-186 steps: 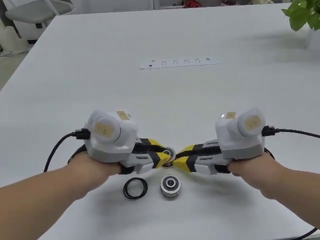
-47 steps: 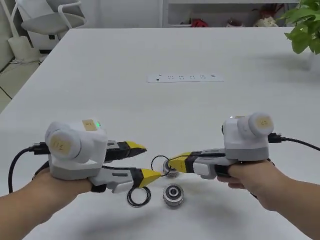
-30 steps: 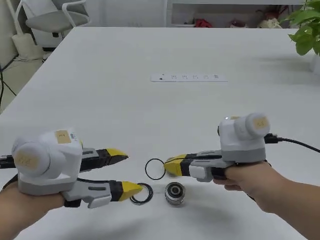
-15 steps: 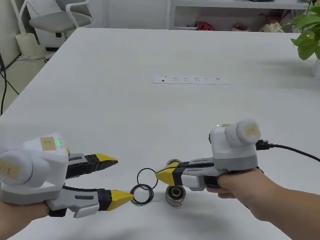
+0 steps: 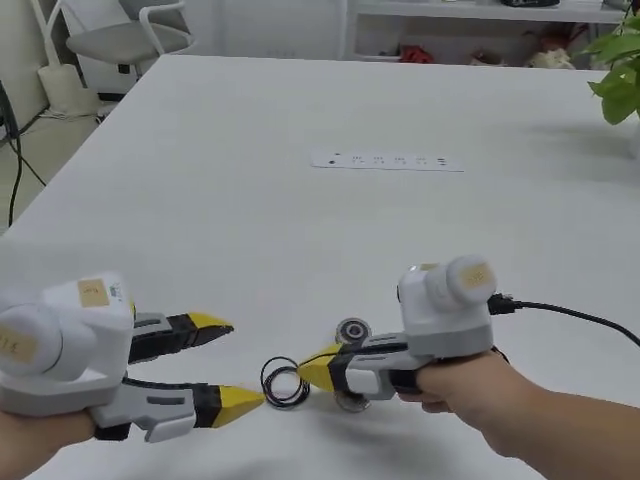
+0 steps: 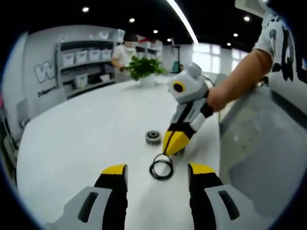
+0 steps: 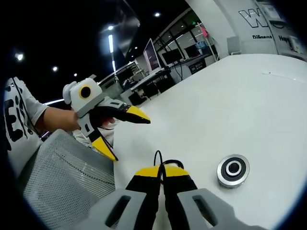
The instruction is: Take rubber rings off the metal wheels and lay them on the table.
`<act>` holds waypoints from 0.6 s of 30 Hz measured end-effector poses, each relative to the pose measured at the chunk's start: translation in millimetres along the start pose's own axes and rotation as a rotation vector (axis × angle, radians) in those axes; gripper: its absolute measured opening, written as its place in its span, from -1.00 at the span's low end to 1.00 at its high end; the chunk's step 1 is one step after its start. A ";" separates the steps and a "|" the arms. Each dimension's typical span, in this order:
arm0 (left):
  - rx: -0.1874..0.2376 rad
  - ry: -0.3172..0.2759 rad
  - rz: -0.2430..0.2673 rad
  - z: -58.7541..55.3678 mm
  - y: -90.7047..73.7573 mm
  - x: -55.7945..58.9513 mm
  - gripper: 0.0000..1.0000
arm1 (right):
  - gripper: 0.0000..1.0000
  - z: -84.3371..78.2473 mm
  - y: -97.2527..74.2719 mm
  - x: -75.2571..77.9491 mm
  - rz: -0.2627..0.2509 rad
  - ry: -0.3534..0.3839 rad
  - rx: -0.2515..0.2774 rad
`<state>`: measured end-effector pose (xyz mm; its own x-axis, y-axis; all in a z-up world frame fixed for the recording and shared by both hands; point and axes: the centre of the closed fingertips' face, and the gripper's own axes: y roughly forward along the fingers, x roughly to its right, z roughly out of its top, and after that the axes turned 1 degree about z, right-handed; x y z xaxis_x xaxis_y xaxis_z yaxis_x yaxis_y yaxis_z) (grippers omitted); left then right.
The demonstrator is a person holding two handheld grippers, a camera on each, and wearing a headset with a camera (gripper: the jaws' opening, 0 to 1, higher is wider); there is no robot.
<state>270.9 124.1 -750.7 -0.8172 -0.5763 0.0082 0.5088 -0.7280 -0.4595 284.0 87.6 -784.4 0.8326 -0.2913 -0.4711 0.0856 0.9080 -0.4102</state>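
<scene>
right gripper (image 5: 305,372) jaws clenching rubber ring (image 7: 157,158) at tips, ring touching table (image 5: 300,220); left gripper (image 5: 232,360) jaws gaping, gripping nothing, ring lying just beyond them.

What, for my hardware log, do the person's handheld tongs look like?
The left tongs and right tongs match: white-grey bodies, black jaws with pointed yellow tips. A black cable leaves the right one. The person's T-shirt is white, black-printed.
</scene>
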 end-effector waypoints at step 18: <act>-0.016 -0.010 0.003 -6.5 0.4 -1.5 0.02 | -0.99 -8.4 3.2 9.7 -0.033 0.009 -0.022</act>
<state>270.6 127.2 -756.7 -0.8127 -0.5824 0.0157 0.5070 -0.7202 -0.4735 287.7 85.1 -796.8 0.8244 -0.3241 -0.4641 0.1011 0.8909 -0.4427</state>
